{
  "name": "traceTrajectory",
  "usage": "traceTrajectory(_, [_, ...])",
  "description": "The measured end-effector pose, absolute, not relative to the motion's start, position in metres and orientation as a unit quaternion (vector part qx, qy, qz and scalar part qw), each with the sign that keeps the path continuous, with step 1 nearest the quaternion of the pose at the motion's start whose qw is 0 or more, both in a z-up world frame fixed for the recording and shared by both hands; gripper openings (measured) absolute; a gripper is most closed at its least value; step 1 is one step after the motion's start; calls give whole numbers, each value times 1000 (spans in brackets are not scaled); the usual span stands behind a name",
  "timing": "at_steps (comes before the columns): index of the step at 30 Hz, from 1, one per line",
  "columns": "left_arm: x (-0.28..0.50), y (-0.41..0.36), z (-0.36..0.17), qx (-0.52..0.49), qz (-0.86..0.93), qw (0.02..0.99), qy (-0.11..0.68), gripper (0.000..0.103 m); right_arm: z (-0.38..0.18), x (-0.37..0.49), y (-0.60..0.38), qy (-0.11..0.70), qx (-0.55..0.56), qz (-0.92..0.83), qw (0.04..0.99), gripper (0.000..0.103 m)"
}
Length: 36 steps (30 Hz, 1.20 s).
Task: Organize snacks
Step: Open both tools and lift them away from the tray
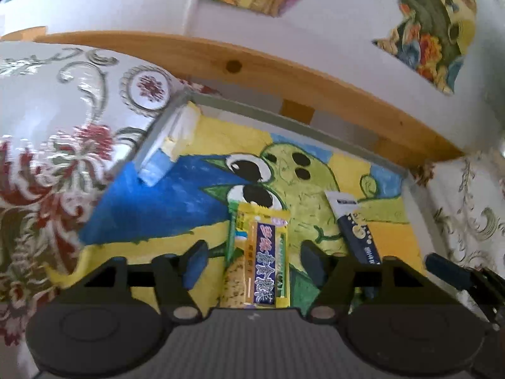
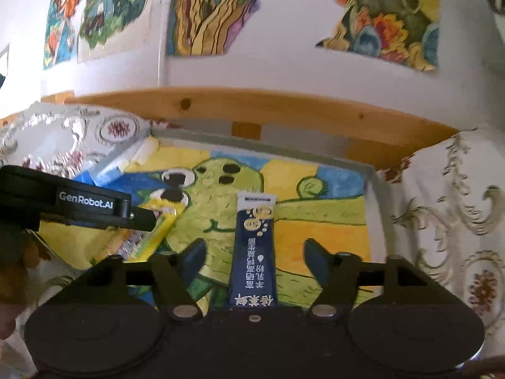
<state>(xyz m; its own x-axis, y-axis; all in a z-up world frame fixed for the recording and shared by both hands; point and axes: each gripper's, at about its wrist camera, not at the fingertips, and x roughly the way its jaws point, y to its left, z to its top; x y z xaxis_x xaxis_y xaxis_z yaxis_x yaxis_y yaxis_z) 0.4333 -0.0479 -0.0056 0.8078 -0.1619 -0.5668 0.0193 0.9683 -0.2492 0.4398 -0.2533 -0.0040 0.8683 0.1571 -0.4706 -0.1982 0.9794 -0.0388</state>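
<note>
Two snack sachets lie on a painted tray (image 2: 367, 208) showing a green cartoon creature on yellow and blue. The tray sits on a worktop covered by a floral embroidered cloth (image 2: 448, 221), against a wooden ledge (image 2: 284, 107) below a white wall hung with paintings.

Item 1: yellow sachet (image 1: 262, 252) with a dark blue label strip, lying lengthwise between the fingers of the left tool (image 1: 254, 262), whose fingers stand apart on either side without touching it.

Item 2: navy sachet (image 2: 254, 252) with a white top end and yellow dots, lying lengthwise between the spread fingers of the right tool (image 2: 254, 259), likewise not gripped. In the left view it rests just right of the yellow sachet, the two apart.
</note>
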Motion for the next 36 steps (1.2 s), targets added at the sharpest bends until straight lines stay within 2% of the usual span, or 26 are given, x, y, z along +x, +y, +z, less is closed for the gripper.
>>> traceTrajectory(1, [426,-45,-1,-119,-49,946,297,76,2,433,-255,230,-44,94,968,85])
traceTrajectory(3, [410,-40,9,-117,-47,954,271,85,12,418,-257,209,-44,93,972,91])
traceTrajectory(9, [347,-25,32,-115,-22,970,213,101,35,364,-262,166,-17,96,981,102])
traceTrajectory(15, [268,-18,39,-107,11,978,181,103,46,303,-268,149,4,114,982,102])
traceTrajectory(22, [202,-32,36,-97,21,977,190,103,45,236,-275,151,-4,129,980,102])
traceTrajectory(36, [139,-50,6,-87,7,972,220,103,33,158,-290,152,-21,120,981,102])
